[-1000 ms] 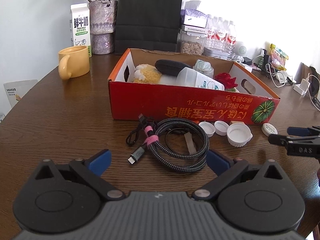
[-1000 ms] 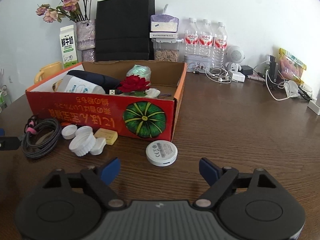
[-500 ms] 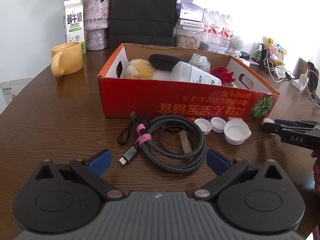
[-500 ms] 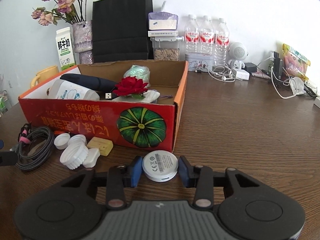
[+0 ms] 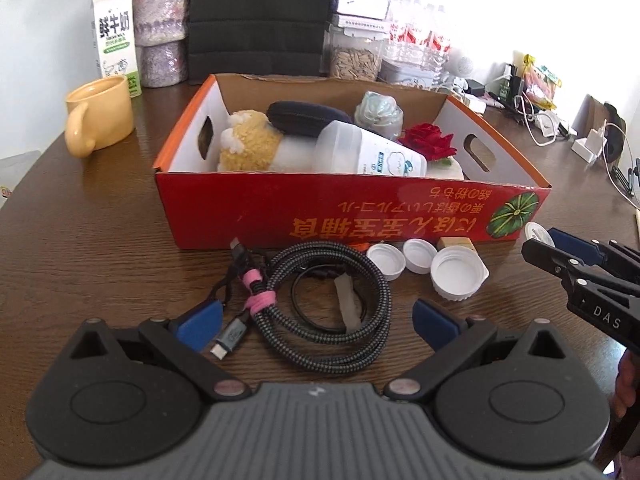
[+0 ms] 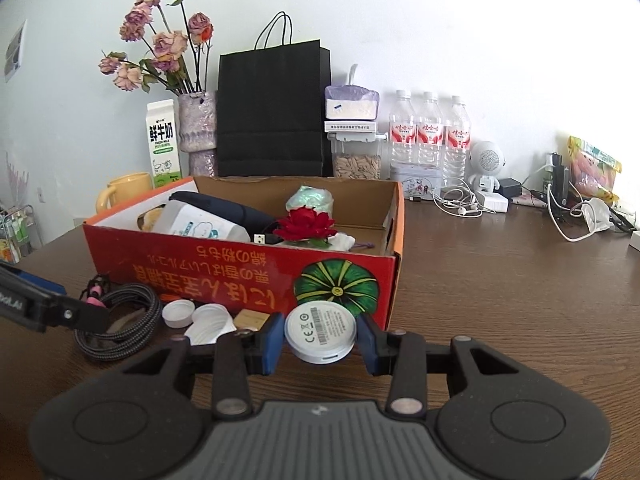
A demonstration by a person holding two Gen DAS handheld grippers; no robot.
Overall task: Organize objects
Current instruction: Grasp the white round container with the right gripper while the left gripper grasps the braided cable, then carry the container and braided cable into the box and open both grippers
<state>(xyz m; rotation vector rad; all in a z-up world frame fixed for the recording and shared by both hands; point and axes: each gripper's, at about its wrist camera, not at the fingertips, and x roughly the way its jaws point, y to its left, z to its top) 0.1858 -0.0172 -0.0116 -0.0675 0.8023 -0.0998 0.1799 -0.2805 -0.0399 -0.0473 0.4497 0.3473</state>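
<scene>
— Where was the puck?

— Pinched in the right gripper, just before the red box; the left gripper gaped over the cable. It needed lifting level over the box's front wall.

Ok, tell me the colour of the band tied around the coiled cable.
Pink. The band wraps the braided black-and-grey cable; the left wrist view shows it best.
</scene>
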